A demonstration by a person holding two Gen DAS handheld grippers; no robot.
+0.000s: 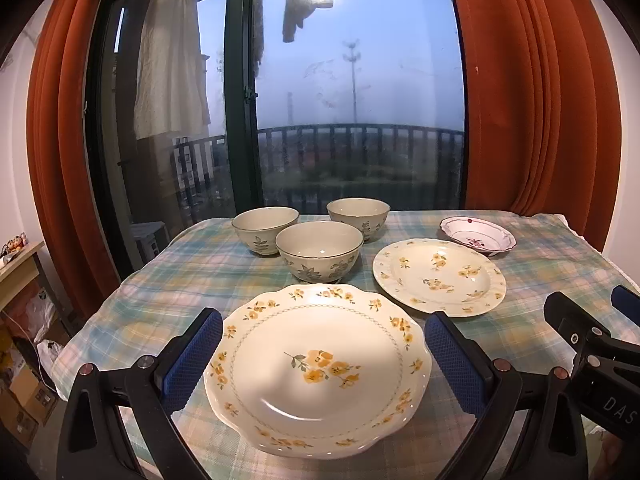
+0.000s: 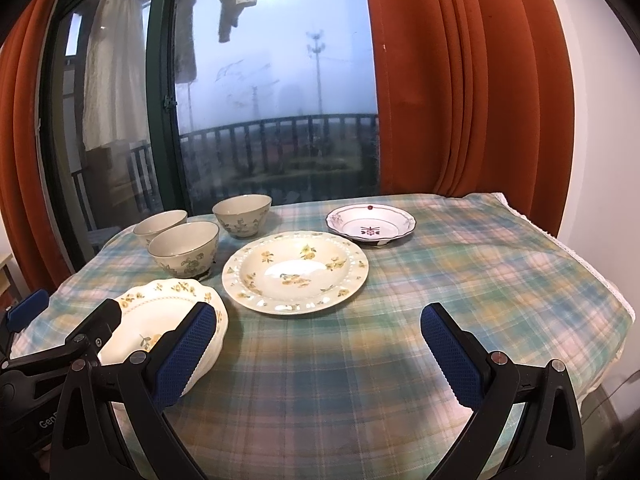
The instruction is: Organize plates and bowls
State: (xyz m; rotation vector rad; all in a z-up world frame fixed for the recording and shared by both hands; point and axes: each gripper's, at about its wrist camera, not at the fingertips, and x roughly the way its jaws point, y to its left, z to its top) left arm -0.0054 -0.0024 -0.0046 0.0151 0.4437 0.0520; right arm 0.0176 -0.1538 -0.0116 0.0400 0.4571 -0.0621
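- The scalloped plate (image 1: 318, 368), glossy white with yellow flowers and a dotted ring, lies at the table's near left, at 6 o'clock in the left wrist view.
- The round plate (image 2: 295, 272), cream with yellow blossoms and a pierced rim, sits mid-table, at 1 o'clock from the scalloped one and just apart from it.
- The small dish (image 2: 370, 224), white with a wavy dark-edged rim and a red motif, lies toward the far edge, at 1 o'clock of the round plate.
- Three bowls stand close together at 11 o'clock: the near bowl (image 1: 319, 251), the left bowl (image 1: 265, 229) and the far bowl (image 1: 358, 216), all glazed cream with grey-green leaf prints and thin dark rims.
- The left tool (image 1: 322, 354) is spread wide, its blue ribbed pads flanking the scalloped plate, gripping nothing.
- The right tool (image 2: 318, 354) is also wide apart and empty, over bare tablecloth (image 2: 480, 280), a soft plaid in green, yellow and pink.
- Partial lettering reads "DAS" and "Gen" on the tool bodies.
- Rust-orange curtains (image 1: 532, 92) frame a dark-framed window (image 1: 360, 100) behind the table.
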